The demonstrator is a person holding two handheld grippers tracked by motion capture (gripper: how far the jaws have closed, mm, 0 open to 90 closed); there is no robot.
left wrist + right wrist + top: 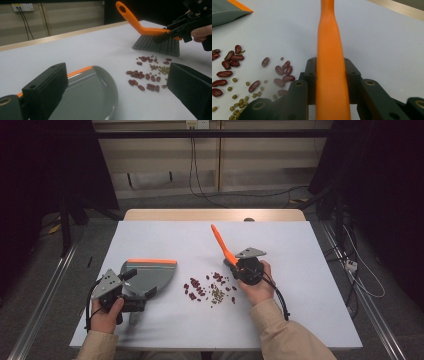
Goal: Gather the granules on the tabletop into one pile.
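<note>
1. High view: the left gripper (131,290) sits at the near left of the white table (310,285), and it's got hold of the grey dustpan (150,275) by its back end. The pan's orange lip (152,261) runs along its far side. Can't really see the jaw tips from up here. The right gripper (239,266) is over to the right of the middle, clamped on an orange-handled brush (219,242) whose handle sticks up and away toward the far edge. Between pan and brush there's a loose scatter of red beans (196,289) and small green beans (217,294) lying on the table.

2. Left gripper view: the two black jaws look spread wide here. The left one is against the dustpan (87,97), the right one stands off beside the beans, so honestly I can't tell how tight the hold is. Red beans (143,78) lie just past the pan's curved rim, green beans (163,70) farther right. The brush (140,25) has its grey bristles (160,46) resting on the table just behind the beans.

3. Right gripper view: jaws squeezed tight on both sides of the orange handle (329,62). Beans spread out to the left, and a corner of the dustpan (224,11) is at top left.
</note>
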